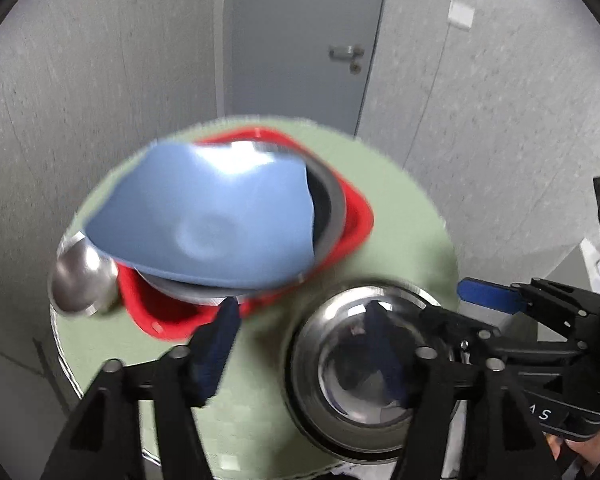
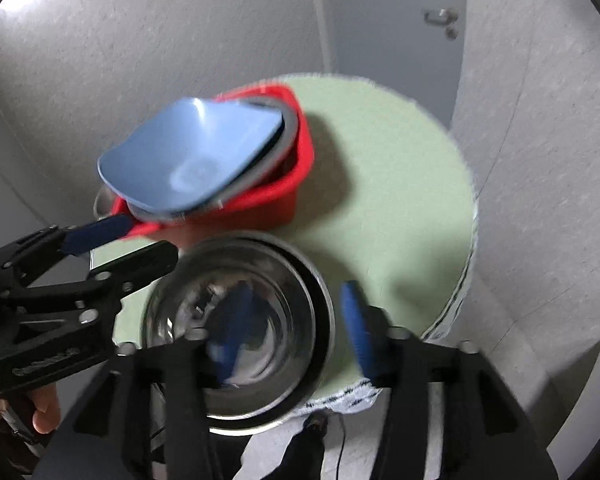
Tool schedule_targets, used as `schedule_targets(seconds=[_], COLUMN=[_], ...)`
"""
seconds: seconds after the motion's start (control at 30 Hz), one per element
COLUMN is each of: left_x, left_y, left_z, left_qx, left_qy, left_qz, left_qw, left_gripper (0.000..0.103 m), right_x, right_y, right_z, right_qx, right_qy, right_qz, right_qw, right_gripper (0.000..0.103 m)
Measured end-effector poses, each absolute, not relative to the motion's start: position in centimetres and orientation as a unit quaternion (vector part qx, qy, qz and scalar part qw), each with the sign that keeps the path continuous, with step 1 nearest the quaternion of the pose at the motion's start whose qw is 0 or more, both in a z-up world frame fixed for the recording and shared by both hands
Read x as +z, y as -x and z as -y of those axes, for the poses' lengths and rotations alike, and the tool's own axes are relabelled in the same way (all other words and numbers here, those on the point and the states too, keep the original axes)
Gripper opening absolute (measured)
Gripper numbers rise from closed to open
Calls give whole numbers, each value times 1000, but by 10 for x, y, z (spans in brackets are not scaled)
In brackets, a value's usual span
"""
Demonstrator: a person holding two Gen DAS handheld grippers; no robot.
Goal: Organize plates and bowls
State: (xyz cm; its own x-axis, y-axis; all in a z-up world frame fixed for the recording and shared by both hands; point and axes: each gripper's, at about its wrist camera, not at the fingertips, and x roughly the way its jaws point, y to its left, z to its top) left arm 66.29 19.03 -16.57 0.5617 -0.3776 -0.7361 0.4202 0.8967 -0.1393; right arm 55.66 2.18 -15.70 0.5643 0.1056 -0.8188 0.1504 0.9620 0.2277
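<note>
A blue plate (image 1: 208, 216) leans tilted in a red bin (image 1: 352, 216) on top of grey and steel plates (image 1: 332, 208). A large steel bowl (image 1: 364, 372) stands on the round green table (image 1: 400, 216) at the near edge. My left gripper (image 1: 304, 328) is open, one finger beside the bin, the other over the bowl's rim. My right gripper (image 2: 292, 320) is open and straddles the bowl (image 2: 240, 320), one finger inside, one outside its right rim. The blue plate (image 2: 188, 160) and red bin (image 2: 296, 152) also show in the right wrist view.
A small steel bowl (image 1: 82, 280) lies tipped at the table's left edge beside the bin. Grey walls and a closed door (image 1: 300, 40) stand behind the table. The table's edge (image 2: 468, 216) drops off at the right.
</note>
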Motion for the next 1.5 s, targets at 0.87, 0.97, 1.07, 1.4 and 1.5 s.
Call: schedule_targets(seconds=[0.87,0.97,1.07,1.4,1.5], left_x=[-204,-218,-231,-248,-250], left_y=[-847,-866,-883,-908,-905], left_z=[-459,-455,-448,-444,-441], left_qx=[-185,-189,-198,-241,-255], left_qy=[-44,-56,-68,-63,-71], left_qz=[-456,-466,-480,-490,-486], left_qw=[870,862,852,835,833], left_gripper=[76,70,64,44,34], right_x=[-169,-177,-191,-201,-204], right_y=[-695,-708,-721,-724,-728], right_z=[-263,-273,-275,-287,-284], right_qx=[-84,-113,-129,-145,-137], right_qy=[-208,-179,-176,-159,-182], right_qz=[-427,-430,-451,-462,-465], right_qw=[876,877,865,860,855], right_gripper=[57,57,56,54,54])
